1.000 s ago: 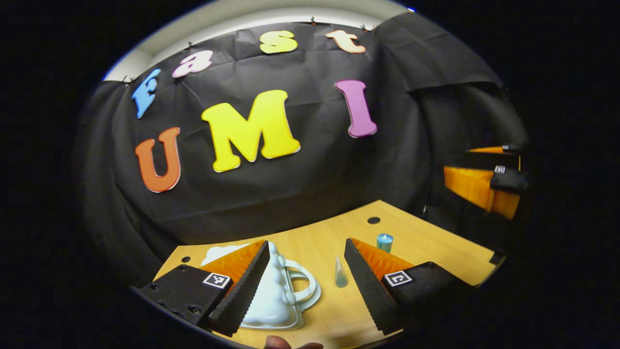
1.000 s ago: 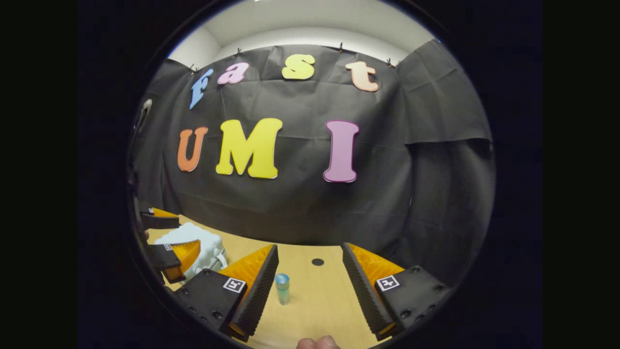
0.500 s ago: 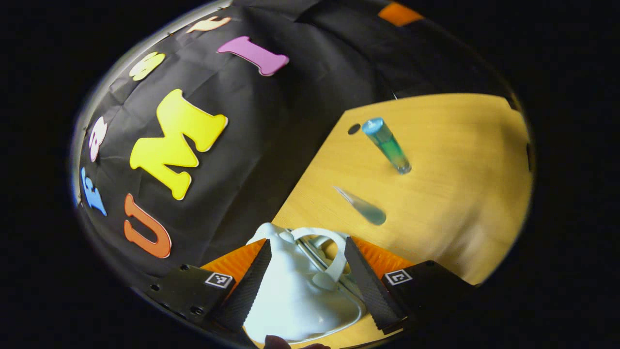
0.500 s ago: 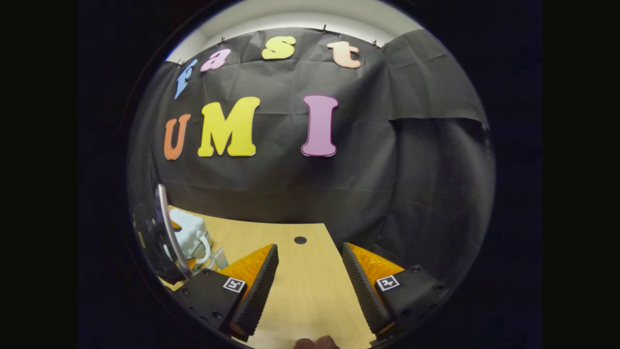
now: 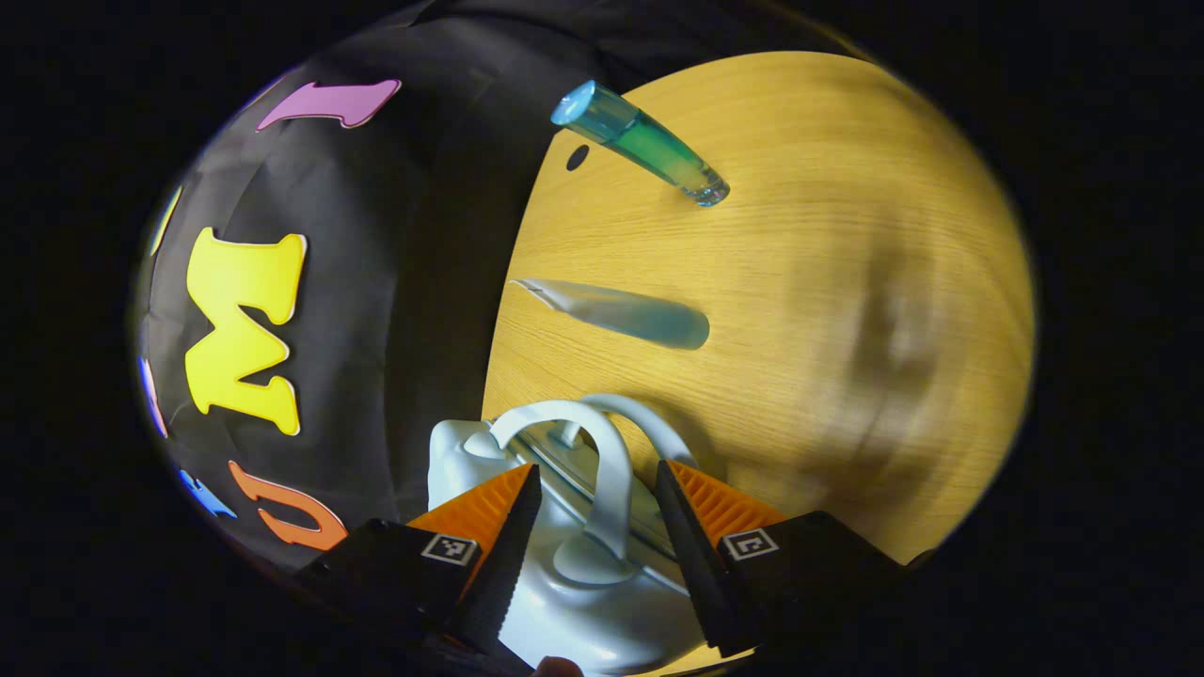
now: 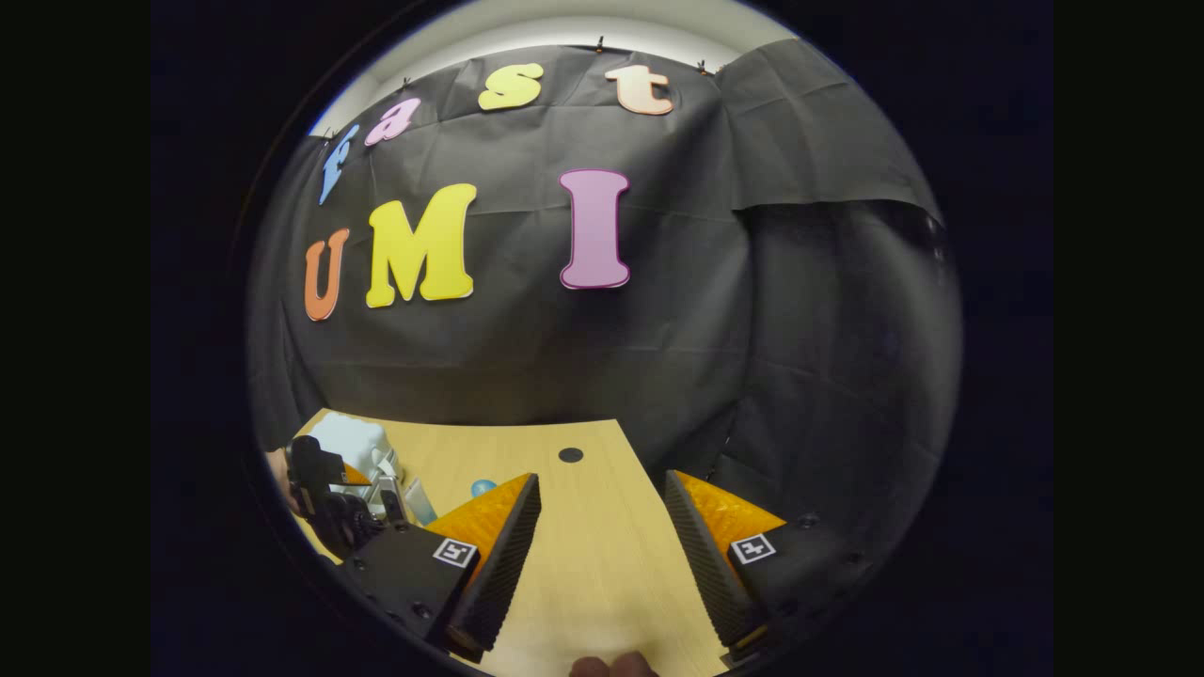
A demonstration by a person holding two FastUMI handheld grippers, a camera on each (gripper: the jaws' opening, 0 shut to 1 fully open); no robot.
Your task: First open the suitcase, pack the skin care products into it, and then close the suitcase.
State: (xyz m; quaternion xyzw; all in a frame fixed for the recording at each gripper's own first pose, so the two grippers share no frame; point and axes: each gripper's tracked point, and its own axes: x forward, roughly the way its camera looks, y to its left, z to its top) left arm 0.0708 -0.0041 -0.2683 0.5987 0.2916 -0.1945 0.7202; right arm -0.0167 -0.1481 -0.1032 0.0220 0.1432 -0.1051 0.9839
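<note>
A small white suitcase [image 5: 564, 602] lies shut on the wooden table [image 5: 847, 282], its arched handle [image 5: 607, 461] standing up. My left gripper [image 5: 594, 467] is rolled sideways just above it. It is open, with one finger on each side of the handle and a small gap to each. Beyond it are a teal bottle with a blue cap [image 5: 649, 150], standing, and a pale tube [image 5: 621, 315]. My right gripper [image 6: 602, 480] is open and holds nothing over bare table. In the right gripper view the suitcase [image 6: 353, 442] sits far left.
The black cloth wall runs along the table's far edge. A dark round hole [image 6: 570, 455] marks the tabletop near the wall. The left gripper's dark body [image 6: 324, 494] shows beside the suitcase in the right gripper view, with the bottle's blue cap [image 6: 483, 487] behind my right gripper's left finger.
My left gripper has rolled sideways and come down over the suitcase, its fingers narrowing around the handle. The right gripper has drifted right, so the bottle is no longer between its fingers.
</note>
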